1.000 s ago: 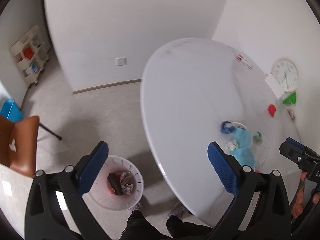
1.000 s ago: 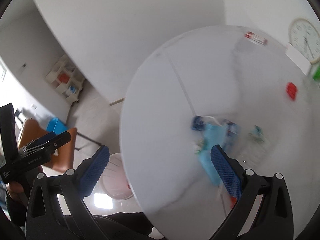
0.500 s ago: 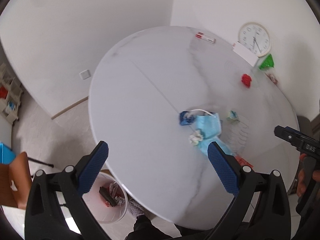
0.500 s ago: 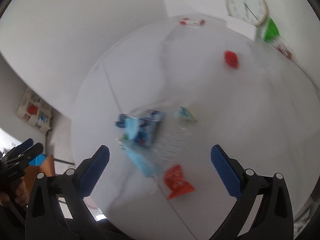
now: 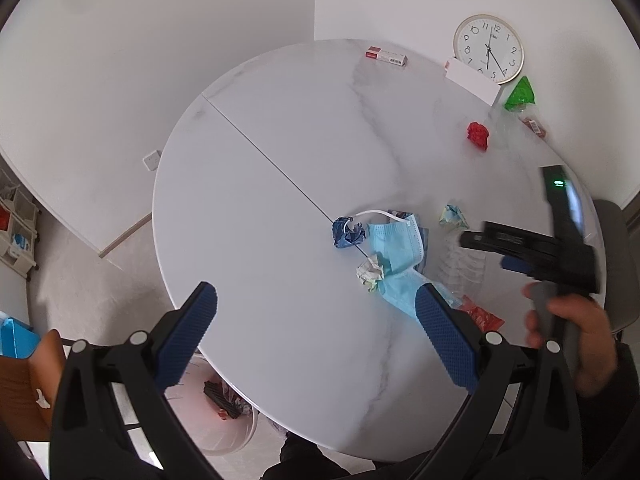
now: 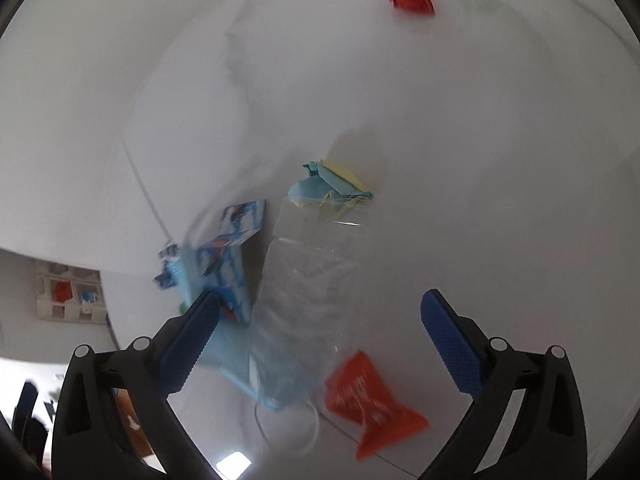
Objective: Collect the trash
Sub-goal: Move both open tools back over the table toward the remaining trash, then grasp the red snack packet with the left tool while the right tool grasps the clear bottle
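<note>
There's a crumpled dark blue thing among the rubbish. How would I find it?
Start at the round white marble table and follow its dark centre seam to the litter cluster. The dark blue wad sits where the seam ends, left of the pale blue face mask; it is the only navy, tightly balled piece there.

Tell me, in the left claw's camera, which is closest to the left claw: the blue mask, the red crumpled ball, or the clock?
1. Blue mask: just beyond the left claw, mid-table.
2. Red crumpled ball: farther back, right side.
3. Clock: farthest, against the wall.
</note>
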`<state>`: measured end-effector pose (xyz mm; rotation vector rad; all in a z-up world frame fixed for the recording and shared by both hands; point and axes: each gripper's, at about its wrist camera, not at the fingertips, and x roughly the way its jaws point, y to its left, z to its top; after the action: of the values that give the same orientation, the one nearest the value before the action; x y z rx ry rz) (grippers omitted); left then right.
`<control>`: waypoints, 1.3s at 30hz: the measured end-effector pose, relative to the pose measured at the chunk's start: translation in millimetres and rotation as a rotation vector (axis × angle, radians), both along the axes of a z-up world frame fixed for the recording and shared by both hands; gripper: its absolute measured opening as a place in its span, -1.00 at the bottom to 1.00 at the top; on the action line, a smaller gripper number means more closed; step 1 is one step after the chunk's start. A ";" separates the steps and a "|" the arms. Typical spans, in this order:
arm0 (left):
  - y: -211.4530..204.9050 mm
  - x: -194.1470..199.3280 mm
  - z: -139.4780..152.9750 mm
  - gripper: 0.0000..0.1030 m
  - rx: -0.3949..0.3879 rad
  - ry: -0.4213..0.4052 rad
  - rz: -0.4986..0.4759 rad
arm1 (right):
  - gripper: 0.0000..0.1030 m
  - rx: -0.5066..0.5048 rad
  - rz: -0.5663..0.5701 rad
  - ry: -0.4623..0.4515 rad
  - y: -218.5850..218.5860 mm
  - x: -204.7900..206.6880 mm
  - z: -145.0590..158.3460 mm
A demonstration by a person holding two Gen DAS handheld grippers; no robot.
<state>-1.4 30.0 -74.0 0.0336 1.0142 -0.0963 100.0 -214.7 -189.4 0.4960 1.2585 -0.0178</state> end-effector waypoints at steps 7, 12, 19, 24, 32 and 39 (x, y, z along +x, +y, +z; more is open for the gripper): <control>-16.4 -1.1 1.0 0.85 -0.006 -0.003 -0.029 | 0.34 0.064 0.009 0.045 2.8 9.1 -27.1; -51.0 -6.2 1.8 0.85 -0.021 -0.006 -0.075 | 0.32 0.127 0.003 -0.030 -23.4 -3.5 -15.0; -130.1 -8.3 -18.7 0.82 -0.087 0.063 -0.138 | 0.32 0.149 -0.022 -0.180 -90.3 -20.9 29.3; -188.1 -2.4 -64.5 0.67 -0.090 0.194 -0.160 | 0.33 0.129 -0.058 -0.256 -143.6 -37.0 46.7; -198.7 12.4 -144.0 0.41 -0.209 0.417 0.158 | 0.33 0.166 -0.076 -0.245 -176.2 -59.8 20.6; -206.4 10.9 -170.8 0.16 -0.173 0.437 0.305 | 0.33 0.177 -0.062 -0.228 -180.7 -67.8 10.6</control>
<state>9.5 -176.3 -244.8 -0.3119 1.4315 0.0925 32.2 -395.4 -178.9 0.6706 1.0256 0.0968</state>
